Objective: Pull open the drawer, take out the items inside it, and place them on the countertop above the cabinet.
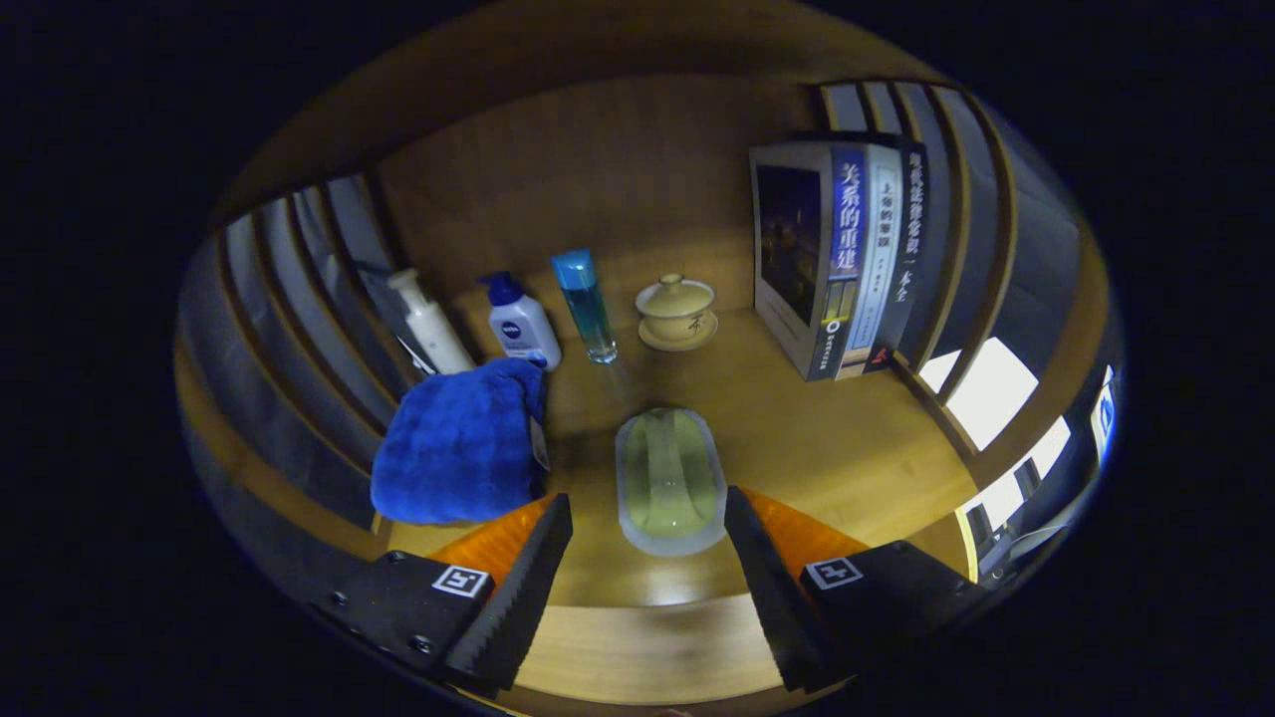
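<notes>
Fingers spread, empty; oval translucent soap dish at twelve o'clock on glossy wooden bench; plush blue towel at ten.

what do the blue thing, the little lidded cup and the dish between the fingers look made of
Blue towel: soft plush cloth, matte and fuzzy. Lidded cup on its saucer: likely glazed ceramic, smooth cream sheen. Oval dish, just ahead of the open hand-held gripper: probably frosted translucent plastic or glass, with a glossy highlight.
</notes>
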